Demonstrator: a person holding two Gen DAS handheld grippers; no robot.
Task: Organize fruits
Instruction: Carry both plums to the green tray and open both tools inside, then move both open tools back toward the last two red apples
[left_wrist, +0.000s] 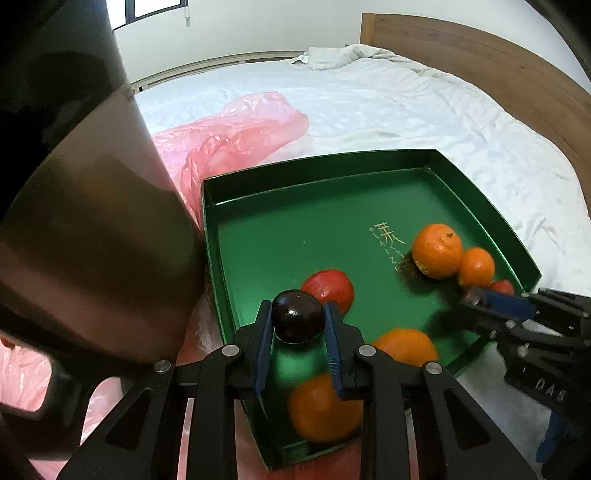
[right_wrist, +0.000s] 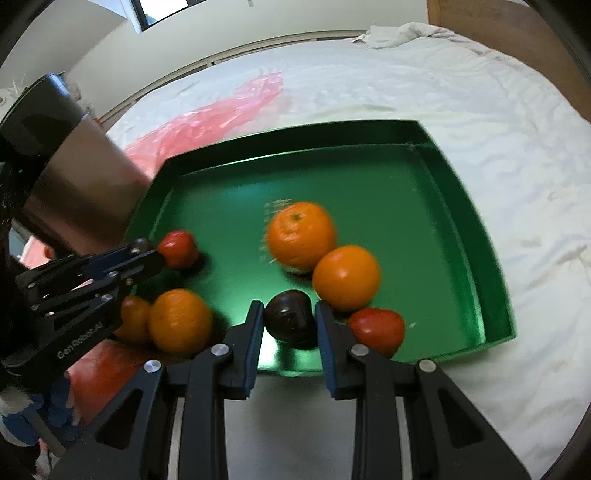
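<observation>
Over the green tray (left_wrist: 480, 206) on the bed (left_wrist: 406, 110), our left gripper (left_wrist: 298, 317) and right gripper (right_wrist: 290, 321) each clamp a dark plum (left_wrist: 297, 315). We lower both into bare spots between the oranges (right_wrist: 301, 234), then release gently so nothing rolls.

Before you: bed (left_wrist: 388, 110) in rumpled white sheets, wooden headboard (left_wrist: 480, 62), pale wall (left_wrist: 258, 26), daylit window (left_wrist: 155, 9).

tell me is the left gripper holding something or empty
Holding: the left gripper is shut on a dark round fruit, pads pressed against both its sides above the green tray.
</observation>
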